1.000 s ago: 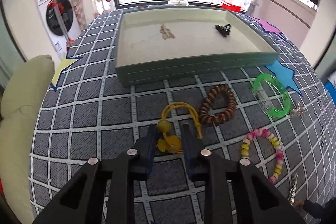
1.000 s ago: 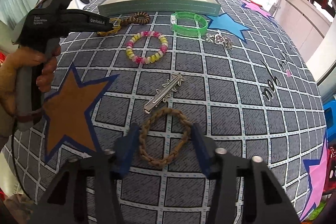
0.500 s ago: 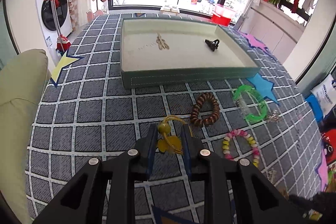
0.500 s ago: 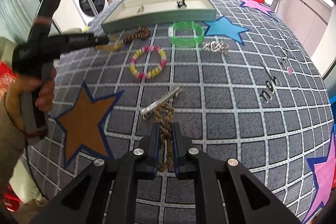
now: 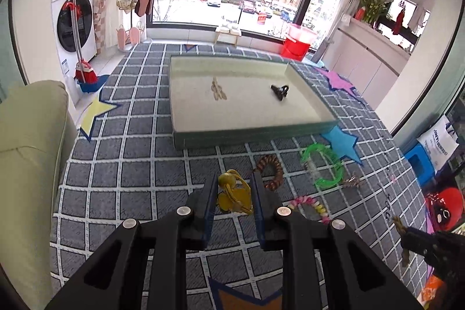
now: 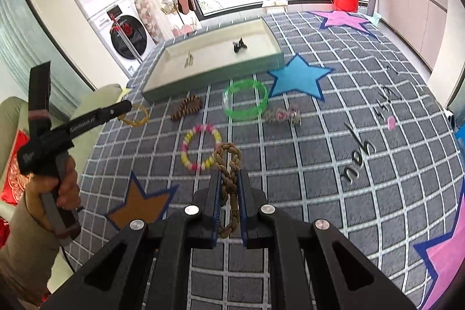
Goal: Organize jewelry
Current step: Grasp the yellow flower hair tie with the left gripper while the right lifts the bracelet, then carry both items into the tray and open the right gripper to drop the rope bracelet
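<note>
Running both at once: left tool (image 5: 234, 193) gripping yellow cord bracelet (image 5: 234, 195), right tool (image 6: 228, 188) pinching braided brown bracelet (image 6: 228, 164), both lifted clear of rug, short of tray (image 5: 252, 132). Worrying braid's dangling loop is snagging pastel bead bracelet (image 6: 200, 147) or slipping out mid-carry.

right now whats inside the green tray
Two pieces lie apart on the pale floor of the green tray: a small tan ornament and a black hair clip. The near wall hides a thin strip of the floor behind it.
</note>
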A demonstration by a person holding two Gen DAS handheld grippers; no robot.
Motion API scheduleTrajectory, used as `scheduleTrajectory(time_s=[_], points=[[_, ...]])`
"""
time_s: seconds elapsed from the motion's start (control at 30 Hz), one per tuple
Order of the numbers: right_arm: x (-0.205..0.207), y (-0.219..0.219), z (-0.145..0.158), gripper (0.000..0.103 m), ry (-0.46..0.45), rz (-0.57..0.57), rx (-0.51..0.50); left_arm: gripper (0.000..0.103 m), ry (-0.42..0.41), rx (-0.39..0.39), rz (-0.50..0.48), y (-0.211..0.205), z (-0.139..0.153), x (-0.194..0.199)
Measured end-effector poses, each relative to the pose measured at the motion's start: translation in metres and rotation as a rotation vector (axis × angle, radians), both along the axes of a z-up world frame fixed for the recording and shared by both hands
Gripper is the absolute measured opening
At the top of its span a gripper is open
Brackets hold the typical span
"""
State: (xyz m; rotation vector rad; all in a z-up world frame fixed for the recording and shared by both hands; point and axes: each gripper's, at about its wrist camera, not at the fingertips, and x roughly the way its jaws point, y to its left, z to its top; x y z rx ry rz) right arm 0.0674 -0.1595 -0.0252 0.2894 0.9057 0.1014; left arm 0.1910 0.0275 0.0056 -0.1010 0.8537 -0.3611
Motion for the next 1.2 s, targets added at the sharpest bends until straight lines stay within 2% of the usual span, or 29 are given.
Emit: scheduleTrajectory(time_s=[0.3, 0.53, 0.73, 0.9, 1.2], points=[[0.040, -0.010, 0.021, 0.012, -0.035, 0.029, 0.021, 0.037, -0.041, -0.015, -0.002, -0.004, 0.025, 0.012], [0.091, -0.012, 0.043, 0.012, -0.076, 0.070, 0.025, 0.037, -0.066, -0.003, 0.004, -0.012, 0.038, 0.036], [0.139, -0.017, 0.049, 0.012, -0.086, 0.089, 0.028, 0.037, -0.077, 0.031, 0.010, -0.025, 0.042, 0.066], [0.181, -0.018, 0.042, 0.012, -0.061, 0.092, 0.039, 0.037, -0.068, 0.042, 0.020, -0.034, 0.036, 0.096], [0.248, -0.013, 0.001, 0.012, 0.036, 0.099, 0.008, 0.037, -0.011, 0.073, 0.033, -0.043, 0.003, 0.148]])
